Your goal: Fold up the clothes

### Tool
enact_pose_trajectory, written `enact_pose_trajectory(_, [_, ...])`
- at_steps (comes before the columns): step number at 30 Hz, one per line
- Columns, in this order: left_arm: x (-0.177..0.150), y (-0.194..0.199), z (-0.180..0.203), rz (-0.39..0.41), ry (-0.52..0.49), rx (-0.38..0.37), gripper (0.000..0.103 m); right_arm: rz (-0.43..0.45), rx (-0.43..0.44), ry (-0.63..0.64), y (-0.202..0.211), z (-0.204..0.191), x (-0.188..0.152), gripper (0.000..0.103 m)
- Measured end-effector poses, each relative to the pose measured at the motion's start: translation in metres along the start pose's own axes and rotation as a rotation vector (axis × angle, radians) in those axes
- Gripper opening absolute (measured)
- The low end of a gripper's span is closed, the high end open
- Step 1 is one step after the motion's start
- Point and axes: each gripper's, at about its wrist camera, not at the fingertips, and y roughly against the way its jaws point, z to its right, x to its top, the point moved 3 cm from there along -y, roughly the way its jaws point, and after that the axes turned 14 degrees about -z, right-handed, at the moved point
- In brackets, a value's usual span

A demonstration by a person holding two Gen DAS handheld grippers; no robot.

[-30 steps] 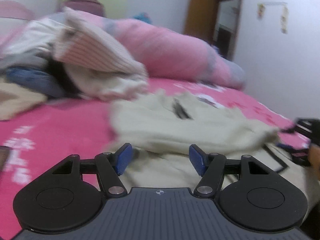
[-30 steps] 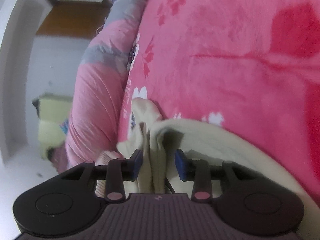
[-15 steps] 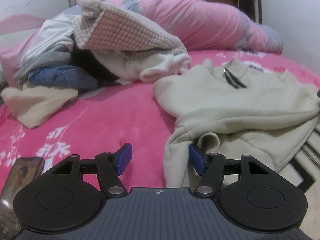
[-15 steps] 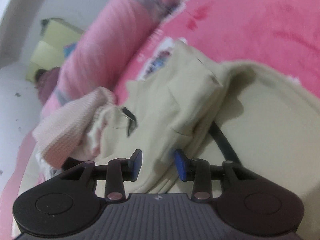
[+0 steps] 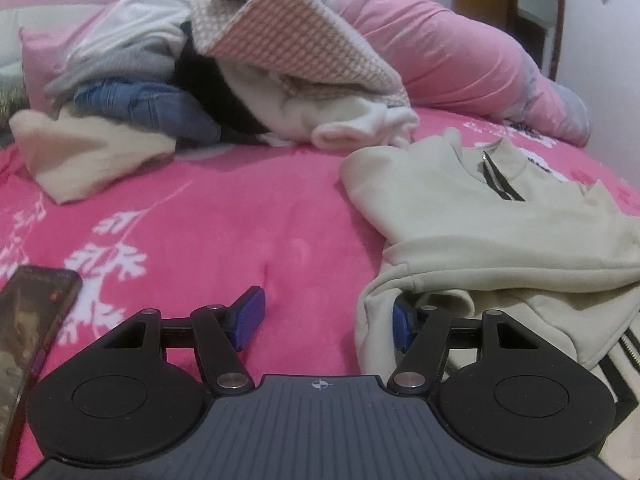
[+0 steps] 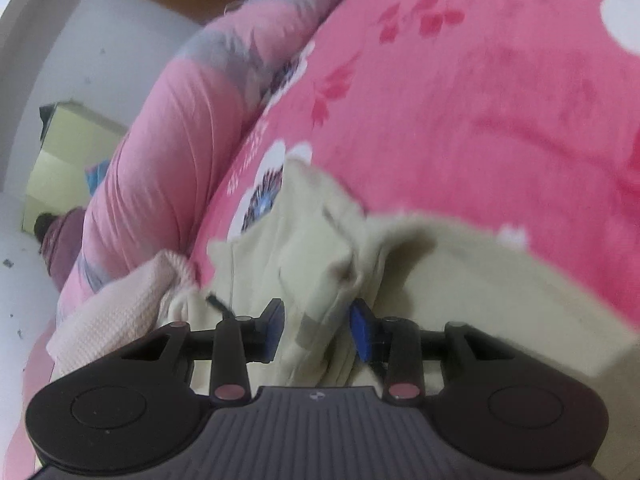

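A cream zip-neck sweatshirt lies spread on the pink flowered bed cover, its sleeve folded across the body. My left gripper hovers low at the garment's left edge with its jaws wide apart. Its right pad sits tucked under the cuff fold, the left pad over bare blanket, and nothing is pressed between them. In the right wrist view, my right gripper is shut on a bunched fold of the sweatshirt, which rises from the pads toward the bed cover.
A heap of unfolded clothes sits at the back left, with a pink checked piece on top. A rolled pink duvet lines the far side. A phone lies at the left front. A person is in the background.
My left gripper slid left and lower, so the sweatshirt's edge now meets its right pad. My right gripper rolled and rose with the cream fold still between its pads.
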Motion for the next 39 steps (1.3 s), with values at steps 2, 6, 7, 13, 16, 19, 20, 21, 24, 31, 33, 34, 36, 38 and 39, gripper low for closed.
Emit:
enact_pose_trajectory(2, [0.0,-0.001,0.0,-0.001,0.002,0.0,0.064,-0.017,0.005,-0.027,0.0,0.003,0.004,0.039])
enact_pose_trajectory(6, [-0.002,-0.002,0.001,-0.003,0.001,0.006,0.065,-0.051,0.032,-0.046,-0.006,0.006,-0.001,0.039])
enact_pose_trajectory(7, [-0.002,-0.003,0.001,-0.004,0.001,0.008,0.065,-0.057,0.029,-0.051,-0.01,0.007,-0.002,0.039])
enact_pose_trajectory(13, [-0.002,-0.003,0.0,-0.004,-0.005,0.011,0.065,-0.057,0.056,-0.024,-0.026,0.004,0.009,0.021])
enact_pose_trajectory(16, [-0.002,-0.002,-0.001,0.002,-0.003,0.004,0.065,-0.051,0.081,0.03,-0.027,-0.022,0.013,0.014])
enact_pose_trajectory(19, [-0.003,0.005,-0.004,0.011,0.018,-0.021,0.065,-0.031,0.152,0.135,-0.017,-0.071,0.013,0.013])
enact_pose_trajectory(20, [-0.003,0.008,-0.005,0.016,0.026,-0.036,0.065,-0.03,0.185,0.173,-0.014,-0.091,0.011,0.014])
enact_pose_trajectory(21, [-0.004,0.011,-0.006,0.022,0.032,-0.053,0.066,-0.035,0.224,0.207,-0.01,-0.111,0.01,0.014])
enact_pose_trajectory(24, [-0.005,0.023,-0.005,0.066,0.037,-0.136,0.069,-0.056,0.334,0.309,-0.003,-0.171,0.004,0.014])
enact_pose_trajectory(31, [0.0,0.019,0.018,0.083,-0.026,-0.119,0.079,-0.041,0.4,0.401,0.01,-0.218,-0.014,0.013])
enact_pose_trajectory(33, [-0.001,0.012,0.022,0.054,-0.046,-0.096,0.078,-0.01,0.346,0.371,0.011,-0.197,-0.014,0.013])
enact_pose_trajectory(34, [-0.002,0.01,0.023,0.043,-0.05,-0.088,0.078,0.002,0.319,0.342,0.012,-0.183,-0.011,0.013])
enact_pose_trajectory(36, [-0.003,0.006,0.023,0.026,-0.052,-0.078,0.078,0.039,0.267,0.272,0.017,-0.149,-0.001,0.013])
enact_pose_trajectory(38, [-0.003,0.006,0.02,0.018,-0.04,-0.082,0.078,0.083,0.22,0.205,0.024,-0.114,0.012,0.013])
enact_pose_trajectory(39, [-0.003,0.005,0.019,0.013,-0.033,-0.087,0.078,0.097,0.204,0.174,0.025,-0.098,0.018,0.013])
